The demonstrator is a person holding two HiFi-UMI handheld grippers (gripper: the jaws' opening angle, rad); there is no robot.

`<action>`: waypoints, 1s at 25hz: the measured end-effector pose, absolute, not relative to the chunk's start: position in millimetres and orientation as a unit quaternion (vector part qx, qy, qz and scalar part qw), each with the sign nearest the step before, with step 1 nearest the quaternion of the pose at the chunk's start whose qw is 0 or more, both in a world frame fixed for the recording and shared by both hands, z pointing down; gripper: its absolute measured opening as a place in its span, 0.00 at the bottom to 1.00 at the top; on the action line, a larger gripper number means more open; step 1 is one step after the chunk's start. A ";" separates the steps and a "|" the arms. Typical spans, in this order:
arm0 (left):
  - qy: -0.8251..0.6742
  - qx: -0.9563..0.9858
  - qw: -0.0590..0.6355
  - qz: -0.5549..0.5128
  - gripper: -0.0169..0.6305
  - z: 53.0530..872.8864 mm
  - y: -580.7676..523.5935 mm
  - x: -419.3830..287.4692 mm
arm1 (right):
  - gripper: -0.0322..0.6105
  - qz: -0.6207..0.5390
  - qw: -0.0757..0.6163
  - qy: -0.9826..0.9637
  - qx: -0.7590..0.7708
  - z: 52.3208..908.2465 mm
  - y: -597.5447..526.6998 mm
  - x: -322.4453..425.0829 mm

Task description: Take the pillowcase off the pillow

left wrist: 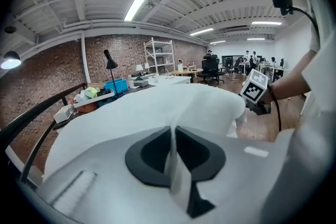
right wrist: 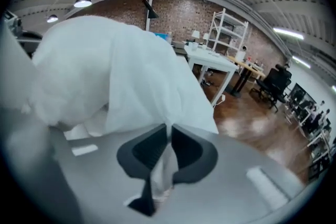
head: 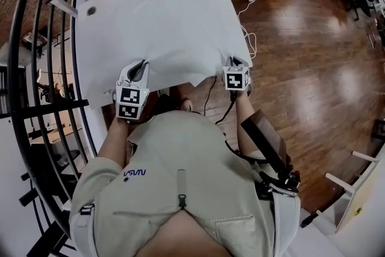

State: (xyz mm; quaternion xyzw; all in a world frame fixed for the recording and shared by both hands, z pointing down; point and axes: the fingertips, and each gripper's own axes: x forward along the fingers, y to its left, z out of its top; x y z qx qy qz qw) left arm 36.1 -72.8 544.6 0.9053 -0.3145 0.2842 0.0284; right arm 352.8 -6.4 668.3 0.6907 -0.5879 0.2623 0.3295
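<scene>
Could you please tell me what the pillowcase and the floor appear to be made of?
The pillowcase looks like thin white fabric, matte: it creases and drapes in soft folds. The floor is likely wood or wood-look planks, glossy: brown board lines and bright reflections show.

Pillowcase [head: 162, 27] on the table [head: 89, 33] before me, my left gripper [head: 139, 67] at its near-left edge, right gripper [head: 236, 61] near-right.

- The person is wearing a beige short-sleeved shirt [head: 198, 153], with small dark lettering [head: 135, 174] sitting at its 9 o'clock and a grey zip pull [head: 180, 189] hanging at centre.
- The left gripper [head: 139, 67] and right gripper [head: 236, 61] are showing pale grey shells, black-lined jaws and black-and-white marker cubes [head: 131, 99].
- A black cable [head: 230, 110] is trailing from the right gripper's 6 o'clock.
</scene>
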 end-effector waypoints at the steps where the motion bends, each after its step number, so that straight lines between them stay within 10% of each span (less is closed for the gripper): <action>1: -0.310 0.907 0.028 0.282 0.10 542.7 -71.8 36.9 | 0.11 0.267 0.322 -0.590 0.690 665.5 -6.5 353.6; 25: -0.242 0.929 -0.008 0.281 0.44 472.3 -239.0 120.2 | 0.29 0.188 0.189 -0.711 0.651 478.9 -202.5 304.5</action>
